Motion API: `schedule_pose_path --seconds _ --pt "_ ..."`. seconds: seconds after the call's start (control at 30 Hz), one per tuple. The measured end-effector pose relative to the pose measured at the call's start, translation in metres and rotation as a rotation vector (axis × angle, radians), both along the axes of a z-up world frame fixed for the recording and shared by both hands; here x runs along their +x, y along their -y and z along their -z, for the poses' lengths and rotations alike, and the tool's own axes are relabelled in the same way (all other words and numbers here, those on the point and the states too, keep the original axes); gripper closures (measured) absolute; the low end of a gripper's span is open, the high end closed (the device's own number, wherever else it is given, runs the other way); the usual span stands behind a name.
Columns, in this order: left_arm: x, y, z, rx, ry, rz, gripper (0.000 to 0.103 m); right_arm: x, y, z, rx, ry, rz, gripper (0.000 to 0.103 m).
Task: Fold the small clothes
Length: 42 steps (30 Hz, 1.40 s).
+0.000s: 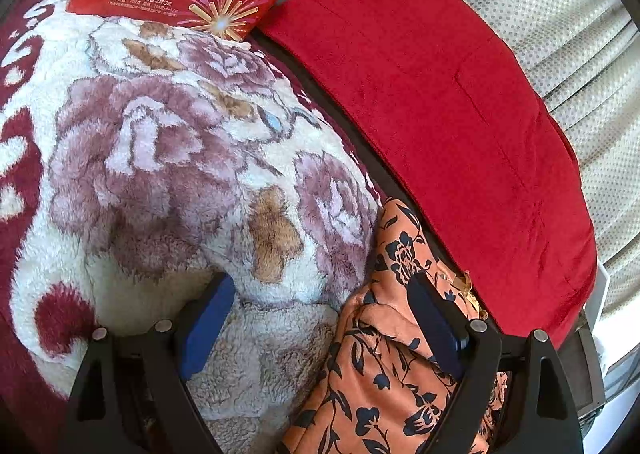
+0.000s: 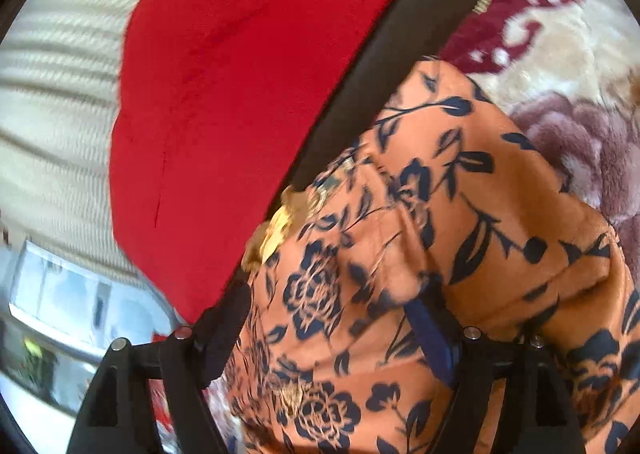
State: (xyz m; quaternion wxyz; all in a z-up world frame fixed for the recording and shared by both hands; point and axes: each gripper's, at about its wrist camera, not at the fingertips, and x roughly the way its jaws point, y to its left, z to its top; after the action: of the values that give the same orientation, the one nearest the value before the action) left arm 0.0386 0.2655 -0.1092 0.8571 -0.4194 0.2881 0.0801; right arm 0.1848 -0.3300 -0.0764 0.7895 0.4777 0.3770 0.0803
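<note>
Orange floral garment [image 1: 384, 374] lies bunched on the fleece blanket [image 1: 160, 157] beside a red cushion [image 1: 460, 113]; left gripper [image 1: 324, 318] and right gripper [image 2: 328, 326] spread wide over its folds

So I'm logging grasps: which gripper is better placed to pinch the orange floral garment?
Right. The right gripper is open with the orange floral garment bunched between its fingers; the left gripper mostly straddles the fleece blanket.
</note>
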Motion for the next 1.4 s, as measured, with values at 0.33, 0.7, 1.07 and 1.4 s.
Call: schedule_pose_path --seconds 0.33,0.7,1.07,1.4 --pt "0.001 0.001 -0.001 0.009 -0.006 -0.006 0.014 -0.010 -0.028 -0.039 -0.467 0.003 -0.056 0.094" --pt "0.006 0.007 -0.001 0.075 -0.014 0.017 0.011 -0.040 -0.002 -0.006 -0.366 0.043 -0.092 0.029" --pt "0.015 0.047 0.002 0.369 -0.074 0.070 0.000 -0.150 -0.028 -0.005 -0.931 0.190 -0.060 0.003" --pt "0.046 0.040 -0.035 0.222 -0.092 0.196 0.001 -0.161 0.003 0.000 -0.733 0.172 -0.078 0.001"
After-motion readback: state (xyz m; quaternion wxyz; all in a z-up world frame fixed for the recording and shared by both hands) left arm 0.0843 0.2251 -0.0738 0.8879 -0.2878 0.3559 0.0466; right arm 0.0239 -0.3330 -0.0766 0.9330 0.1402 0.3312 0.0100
